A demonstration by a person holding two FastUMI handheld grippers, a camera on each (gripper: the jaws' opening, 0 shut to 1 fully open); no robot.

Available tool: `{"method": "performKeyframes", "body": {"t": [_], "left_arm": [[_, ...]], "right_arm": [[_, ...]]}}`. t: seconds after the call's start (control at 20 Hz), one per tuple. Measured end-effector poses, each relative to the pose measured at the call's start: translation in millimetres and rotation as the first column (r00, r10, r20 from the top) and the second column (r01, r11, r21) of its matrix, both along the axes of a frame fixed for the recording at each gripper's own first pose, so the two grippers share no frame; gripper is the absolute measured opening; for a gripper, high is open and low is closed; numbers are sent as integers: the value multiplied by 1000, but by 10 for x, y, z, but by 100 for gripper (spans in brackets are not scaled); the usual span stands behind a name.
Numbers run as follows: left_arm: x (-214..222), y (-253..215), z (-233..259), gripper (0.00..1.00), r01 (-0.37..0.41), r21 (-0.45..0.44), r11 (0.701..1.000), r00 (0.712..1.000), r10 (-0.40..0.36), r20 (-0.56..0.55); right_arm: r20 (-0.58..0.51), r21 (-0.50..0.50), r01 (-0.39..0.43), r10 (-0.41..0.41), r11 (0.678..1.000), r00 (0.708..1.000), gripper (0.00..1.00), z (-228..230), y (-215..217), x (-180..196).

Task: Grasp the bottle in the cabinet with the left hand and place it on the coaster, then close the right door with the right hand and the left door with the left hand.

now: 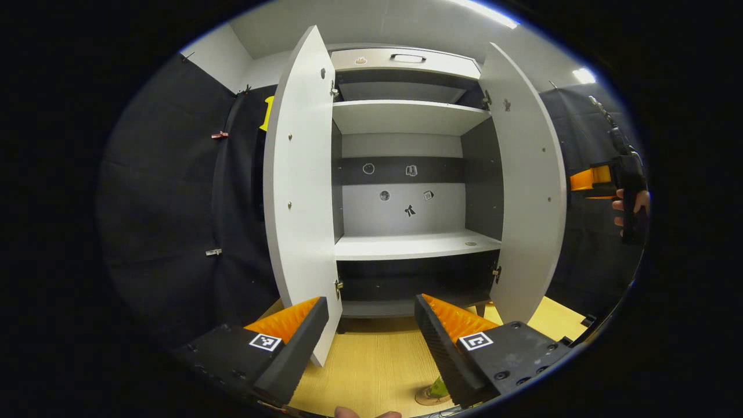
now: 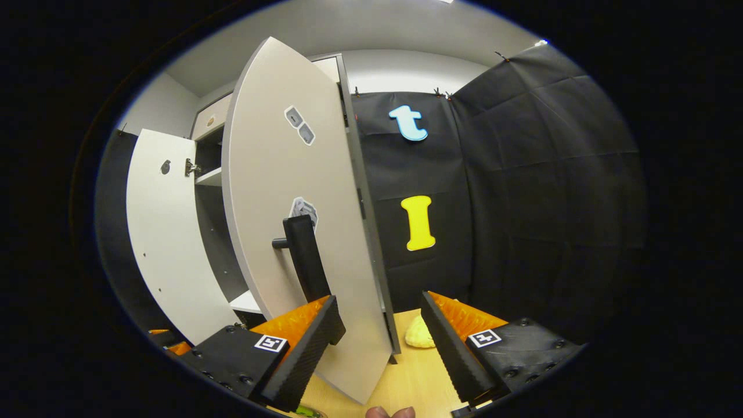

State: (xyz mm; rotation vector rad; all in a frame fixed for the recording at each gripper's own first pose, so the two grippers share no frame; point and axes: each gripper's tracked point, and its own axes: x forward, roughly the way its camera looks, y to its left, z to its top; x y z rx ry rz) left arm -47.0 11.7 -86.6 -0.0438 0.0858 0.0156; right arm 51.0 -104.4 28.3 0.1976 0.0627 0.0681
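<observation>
- The left gripper (image 1: 371,339), nearest in the left gripper view, is hanging wide open and holding nothing, pointing at the cabinet (image 1: 406,247) over the wooden table (image 1: 377,366).
- The cabinet shelves are showing no bottle; a partly hidden object at the bottom edge (image 1: 432,393) is likely the bottle on its coaster, so I judge the placing done, though I cannot tell for sure.
- The right gripper (image 2: 380,334) is gaping equally wide and empty, facing the right door (image 2: 290,220) just beside its handle (image 2: 305,258).
- The left door (image 1: 299,191) and the right door are both standing open, so both closings are remaining.
</observation>
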Motion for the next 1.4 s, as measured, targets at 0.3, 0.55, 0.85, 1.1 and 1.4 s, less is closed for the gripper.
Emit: {"method": "performKeyframes", "body": {"t": [0.3,0.55,0.85,1.1,1.4], "left_arm": [[-47,90,-11,95,-15,3,1000,1000,15,-3],[-62,193,-12,95,-44,-1,999,999,44,-4],[-104,373,-18,95,-72,3,997,997,72,-12],[-97,552,41,95,-79,-40,996,997,78,-20],[-116,953,156,95,-105,-56,993,994,105,-13]], "right_arm": [[-1,-17,-108,108,994,994,97,-36,609,171],[-2,-27,-169,169,985,986,98,-53,1083,466],[17,-50,-173,174,984,985,97,-68,1313,661],[22,-71,-156,157,985,987,97,-63,1483,873],[16,-55,-132,133,990,991,98,-81,1591,1039]]}}
